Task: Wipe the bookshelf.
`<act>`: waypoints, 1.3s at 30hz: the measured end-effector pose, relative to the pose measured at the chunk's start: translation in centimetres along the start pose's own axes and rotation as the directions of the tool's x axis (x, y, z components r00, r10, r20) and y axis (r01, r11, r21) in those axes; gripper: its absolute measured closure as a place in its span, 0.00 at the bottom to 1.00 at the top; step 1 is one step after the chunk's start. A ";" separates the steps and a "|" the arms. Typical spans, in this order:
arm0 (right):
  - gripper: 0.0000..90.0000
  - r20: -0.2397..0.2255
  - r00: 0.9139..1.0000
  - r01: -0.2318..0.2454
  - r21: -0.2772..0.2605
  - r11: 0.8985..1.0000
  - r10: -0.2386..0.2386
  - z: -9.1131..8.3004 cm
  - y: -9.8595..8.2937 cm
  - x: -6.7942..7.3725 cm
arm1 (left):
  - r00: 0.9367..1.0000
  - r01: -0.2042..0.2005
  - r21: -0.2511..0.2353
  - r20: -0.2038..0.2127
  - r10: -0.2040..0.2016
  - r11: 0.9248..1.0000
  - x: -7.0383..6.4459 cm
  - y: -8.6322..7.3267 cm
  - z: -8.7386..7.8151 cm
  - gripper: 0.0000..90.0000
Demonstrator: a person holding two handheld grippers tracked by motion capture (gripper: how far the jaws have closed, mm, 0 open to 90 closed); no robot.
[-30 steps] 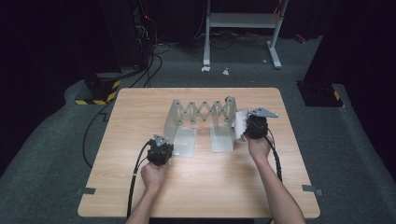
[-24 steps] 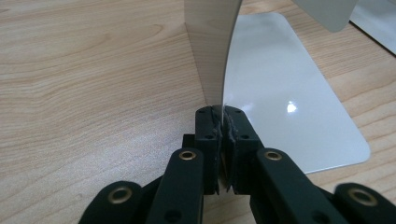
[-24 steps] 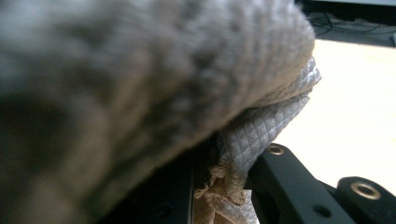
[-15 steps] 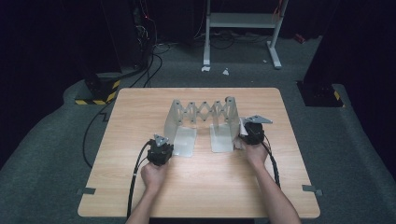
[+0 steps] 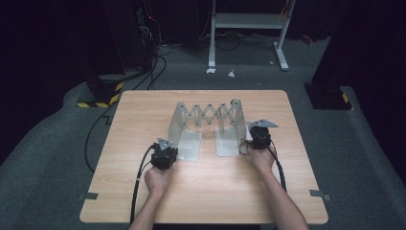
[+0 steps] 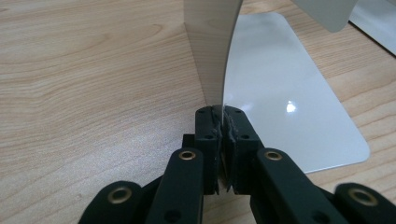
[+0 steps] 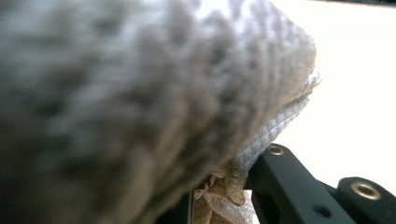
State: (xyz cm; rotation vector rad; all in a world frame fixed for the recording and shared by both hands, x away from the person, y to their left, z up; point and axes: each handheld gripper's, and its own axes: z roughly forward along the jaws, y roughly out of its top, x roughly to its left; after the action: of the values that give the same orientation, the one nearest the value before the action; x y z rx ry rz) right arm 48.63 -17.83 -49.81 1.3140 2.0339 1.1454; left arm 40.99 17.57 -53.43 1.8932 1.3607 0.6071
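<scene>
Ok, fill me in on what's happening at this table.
A person works at the wooden table with a gripper in each hand. The left gripper is clamped on the edge of the upright metal plate of a silvery expandable scissor-link bookend, holding it steady. The right gripper holds a crumpled white paper wipe against the bookend's right end plate, apparently wiping it.

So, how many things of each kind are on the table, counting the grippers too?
Grippers: 2, the left gripper and the right gripper
Metal bookend rack: 1
Paper towel wad: 1
Total: 4
</scene>
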 end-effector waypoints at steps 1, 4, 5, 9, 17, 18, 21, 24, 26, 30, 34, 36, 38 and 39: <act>0.90 0.001 1.000 0.001 -0.009 1.000 -0.001 -0.3 0.1 -0.1 | 1.000 0.000 0.000 0.000 0.000 1.000 0.0 0.0 0.0 0.94; 0.90 0.009 1.000 0.001 -0.019 1.000 0.000 -1.0 0.6 -0.5 | 1.000 -0.001 0.000 0.000 0.001 1.000 0.0 0.0 0.0 0.94; 0.90 0.009 1.000 0.001 -0.019 1.000 0.000 -1.0 0.6 -0.5 | 1.000 -0.001 0.000 0.000 0.001 1.000 0.0 0.0 0.0 0.94; 0.91 0.032 0.999 0.016 -0.029 0.999 -0.015 -2.1 1.6 -1.1 | 1.000 0.000 0.000 0.000 0.000 1.000 0.0 0.0 0.0 0.94; 0.90 0.024 1.000 0.017 -0.051 0.999 -0.016 -3.0 2.3 -1.3 | 1.000 0.001 0.000 0.001 -0.001 1.000 0.0 0.0 0.0 0.94; 0.90 0.026 0.999 0.026 -0.056 0.998 -0.024 -3.1 2.5 -1.3 | 1.000 0.000 0.001 0.000 0.000 1.000 0.0 0.0 0.0 0.94; 0.90 0.025 0.999 0.035 -0.083 0.996 -0.033 -3.6 3.5 -1.1 | 1.000 0.000 0.001 0.000 0.000 1.000 0.0 0.0 0.0 0.94; 0.90 0.028 0.999 0.037 -0.090 0.995 -0.035 -4.0 4.2 -1.3 | 1.000 0.000 0.000 0.000 0.000 1.000 0.0 0.0 0.0 0.94; 0.90 0.023 0.999 0.034 -0.109 0.993 -0.032 -4.3 4.6 -1.5 | 1.000 0.001 0.000 0.001 -0.001 1.000 0.0 0.0 0.0 0.94; 0.90 0.006 0.999 0.032 -0.114 0.993 -0.031 -4.5 5.1 -1.5 | 1.000 0.001 0.001 0.001 -0.001 1.000 0.0 0.0 0.0 0.94; 0.90 -0.001 0.999 0.034 -0.134 0.990 -0.035 -4.6 6.0 -1.4 | 1.000 0.001 0.001 0.001 -0.001 1.000 0.0 0.0 0.0 0.94; 0.90 0.009 0.999 0.047 -0.136 0.990 -0.046 -4.6 6.5 -1.3 | 1.000 0.001 0.001 0.001 -0.001 1.000 0.0 0.0 0.0 0.94; 0.90 0.014 0.999 0.049 -0.137 0.989 -0.048 -4.6 6.6 -1.4 | 1.000 0.001 0.001 0.001 -0.001 1.000 0.0 0.0 0.0 0.94; 0.90 0.023 0.999 0.048 -0.127 0.991 -0.045 -4.6 6.5 -1.6 | 1.000 0.001 0.001 0.001 -0.001 1.000 0.0 0.0 0.0 0.94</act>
State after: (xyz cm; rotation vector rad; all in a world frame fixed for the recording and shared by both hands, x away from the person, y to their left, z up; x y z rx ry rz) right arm 49.32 -19.80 -41.97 1.2050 1.9326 1.2149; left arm 40.99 17.59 -53.43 1.8929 1.3612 0.6049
